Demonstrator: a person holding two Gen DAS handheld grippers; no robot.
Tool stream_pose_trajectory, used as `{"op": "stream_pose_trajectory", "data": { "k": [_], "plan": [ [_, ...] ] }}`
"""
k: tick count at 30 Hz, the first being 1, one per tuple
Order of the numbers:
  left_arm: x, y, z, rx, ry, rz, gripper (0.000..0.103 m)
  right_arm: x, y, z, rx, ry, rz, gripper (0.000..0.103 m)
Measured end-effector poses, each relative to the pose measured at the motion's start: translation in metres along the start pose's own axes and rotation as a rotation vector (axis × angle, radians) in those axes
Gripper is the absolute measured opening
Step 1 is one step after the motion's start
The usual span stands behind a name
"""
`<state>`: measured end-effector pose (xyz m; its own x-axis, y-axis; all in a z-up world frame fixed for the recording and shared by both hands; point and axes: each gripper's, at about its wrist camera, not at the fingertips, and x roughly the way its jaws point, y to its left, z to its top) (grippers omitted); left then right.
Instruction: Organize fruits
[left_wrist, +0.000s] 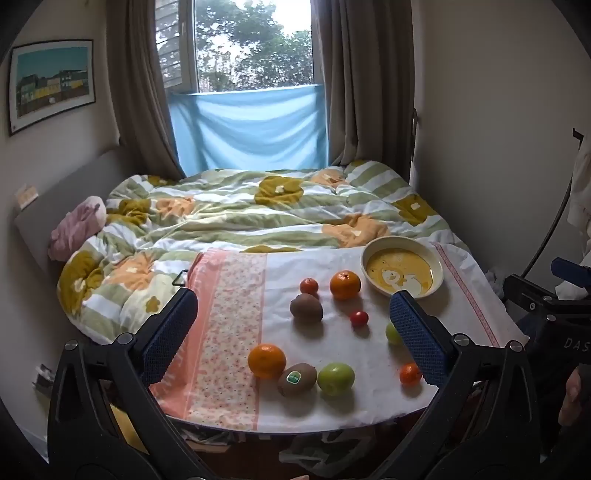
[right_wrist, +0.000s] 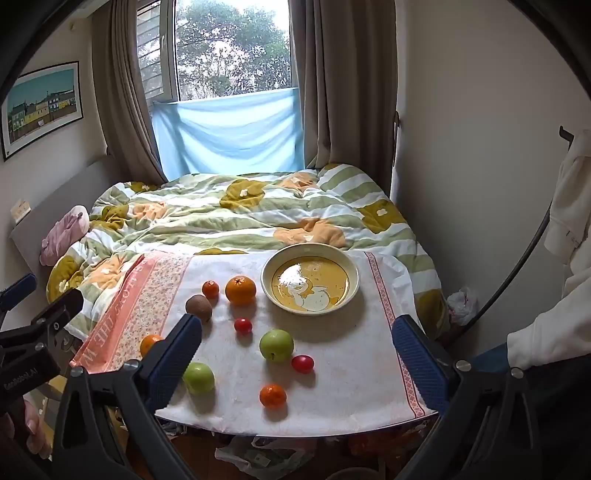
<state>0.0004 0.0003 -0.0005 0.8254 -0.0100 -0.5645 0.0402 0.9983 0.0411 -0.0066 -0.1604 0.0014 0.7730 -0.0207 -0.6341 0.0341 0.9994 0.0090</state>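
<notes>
Fruits lie on a white towel (left_wrist: 332, 398) at the bed's foot: two oranges (left_wrist: 266, 360) (left_wrist: 345, 284), two kiwis (left_wrist: 297, 379) (left_wrist: 306, 307), green apples (left_wrist: 335, 378) (right_wrist: 276, 345), small tangerines (left_wrist: 308, 286) (right_wrist: 273, 396) and cherry tomatoes (left_wrist: 359, 318) (right_wrist: 302, 363). An empty yellow bowl (left_wrist: 402, 271) (right_wrist: 309, 283) stands at the towel's far right. My left gripper (left_wrist: 293, 328) is open and empty, above the near fruits. My right gripper (right_wrist: 297, 350) is open and empty, above the towel's near edge.
A rumpled flowered duvet (left_wrist: 240, 210) covers the bed behind the towel. A pink cloth (left_wrist: 75, 230) lies at the left by the headboard. Curtains and a window stand beyond. Plastic bags (right_wrist: 258, 456) lie on the floor below the towel's edge.
</notes>
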Motion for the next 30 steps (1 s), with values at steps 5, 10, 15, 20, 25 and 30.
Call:
{"op": "stream_pose_trajectory", "data": {
  "k": [5, 10, 15, 20, 25, 30],
  "plan": [
    [0.0023, 0.0024, 0.0014, 0.002, 0.008, 0.002, 0.103, -0.0009, 0.0009, 0.0011, -0.004, -0.003, -0.001, 0.103],
    [0.0001, -0.0029, 0.0072, -0.004, 0.007, 0.012, 0.103, 0.0019, 0.0014, 0.0054, -0.002, -0.001, 0.002, 0.103],
    [0.0036, 0.0013, 0.0034, -0.02, 0.003, 0.014, 0.103, 0.0008, 0.002, 0.0036, -0.008, -0.005, -0.002, 0.103],
    [0.0039, 0.0015, 0.004, -0.024, 0.0, 0.014, 0.103, 0.0007, 0.0023, 0.0007, -0.008, -0.004, 0.001, 0.103],
    [0.0034, 0.0013, 0.0045, -0.025, -0.003, 0.017, 0.103, 0.0012, 0.0021, 0.0012, -0.007, -0.005, 0.001, 0.103],
    [0.0028, 0.0024, 0.0036, -0.026, -0.004, 0.015, 0.103, 0.0004, 0.0034, 0.0008, -0.008, -0.004, 0.001, 0.103]
  ]
}}
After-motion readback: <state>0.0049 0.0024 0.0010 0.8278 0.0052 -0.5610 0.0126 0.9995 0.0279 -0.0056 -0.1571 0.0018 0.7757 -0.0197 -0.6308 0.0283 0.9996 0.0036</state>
